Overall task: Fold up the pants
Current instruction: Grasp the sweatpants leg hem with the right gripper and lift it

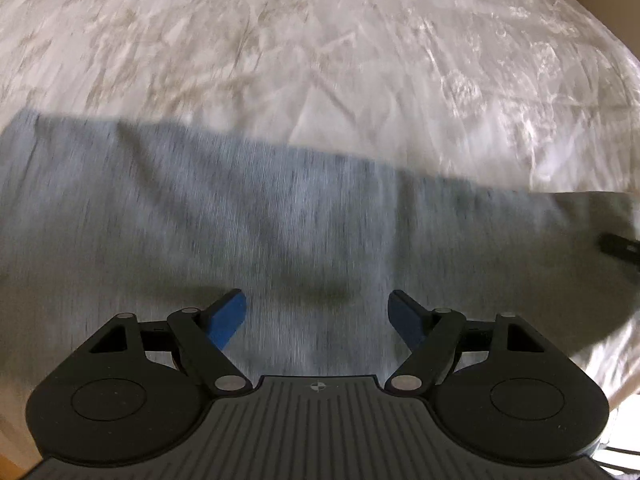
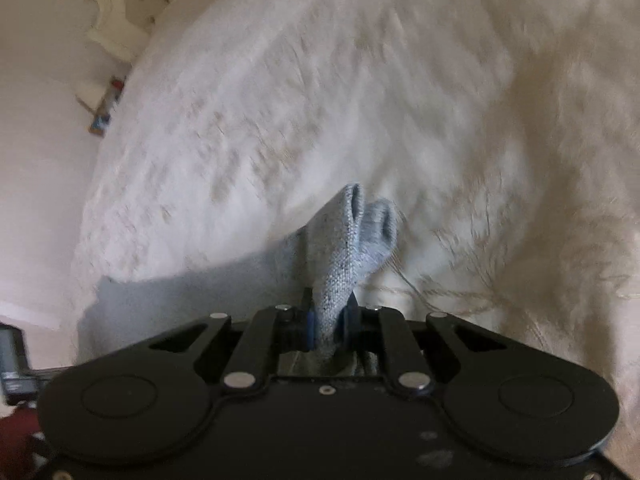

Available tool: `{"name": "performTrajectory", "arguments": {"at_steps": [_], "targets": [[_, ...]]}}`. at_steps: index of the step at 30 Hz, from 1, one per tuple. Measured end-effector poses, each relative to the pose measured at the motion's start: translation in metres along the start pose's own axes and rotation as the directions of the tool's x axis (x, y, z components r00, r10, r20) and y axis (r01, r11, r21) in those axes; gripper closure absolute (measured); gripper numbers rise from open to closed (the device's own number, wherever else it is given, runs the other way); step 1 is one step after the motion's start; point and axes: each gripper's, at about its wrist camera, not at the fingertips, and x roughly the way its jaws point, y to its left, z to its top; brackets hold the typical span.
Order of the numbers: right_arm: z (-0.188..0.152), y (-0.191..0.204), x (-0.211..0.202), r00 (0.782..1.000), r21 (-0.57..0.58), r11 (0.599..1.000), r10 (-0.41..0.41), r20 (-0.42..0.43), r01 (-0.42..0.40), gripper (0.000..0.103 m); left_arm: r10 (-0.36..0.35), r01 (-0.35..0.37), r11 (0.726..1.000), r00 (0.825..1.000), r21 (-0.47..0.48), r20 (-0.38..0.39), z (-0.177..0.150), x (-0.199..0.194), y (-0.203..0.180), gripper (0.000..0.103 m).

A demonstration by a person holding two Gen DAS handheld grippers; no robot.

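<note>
Grey-blue pants (image 1: 240, 224) lie spread across the near part of a white patterned bedspread (image 1: 320, 60). My left gripper (image 1: 316, 316) hovers over them, jaws wide open and empty, blue pads (image 1: 228, 316) apart. In the right wrist view my right gripper (image 2: 330, 320) is shut on a bunched corner of the pants (image 2: 352, 236), which sticks up past the fingers; the rest of the cloth trails to the left below. A bit of the right gripper (image 1: 620, 246) shows at the right edge of the left wrist view.
The bedspread (image 2: 360, 100) fills most of both views. The bed's edge and a pale floor (image 2: 36, 160) lie to the left in the right wrist view, with small objects (image 2: 106, 108) on the floor by the bed.
</note>
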Motion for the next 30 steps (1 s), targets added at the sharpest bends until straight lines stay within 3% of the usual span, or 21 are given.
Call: {"name": "performTrajectory", "arguments": {"at_steps": [6,15,23,30], "targets": [[0.005,0.028,-0.041,0.996,-0.056,0.997,0.055,0.073,-0.051,0.09,0.041,-0.041,0.999,0.999,0.031,0.029,0.029,0.022,-0.009,0.026],[0.006,0.043,-0.048,0.994,-0.044,0.997,0.065,0.084,-0.061,0.09,0.055,-0.057,0.995,0.998,0.087,0.025,0.041,0.045,-0.023,0.023],[0.004,0.048,-0.058,0.992,-0.027,0.997,0.069,0.11,-0.066,0.09,0.026,-0.034,0.985,0.998,0.168,0.05,0.001,0.013,-0.028,0.023],[0.0,0.061,-0.06,0.99,-0.025,0.998,0.055,0.132,-0.052,0.089,0.006,-0.009,0.973,1.0,0.232,0.01,-0.035,0.021,-0.028,0.023]]}}
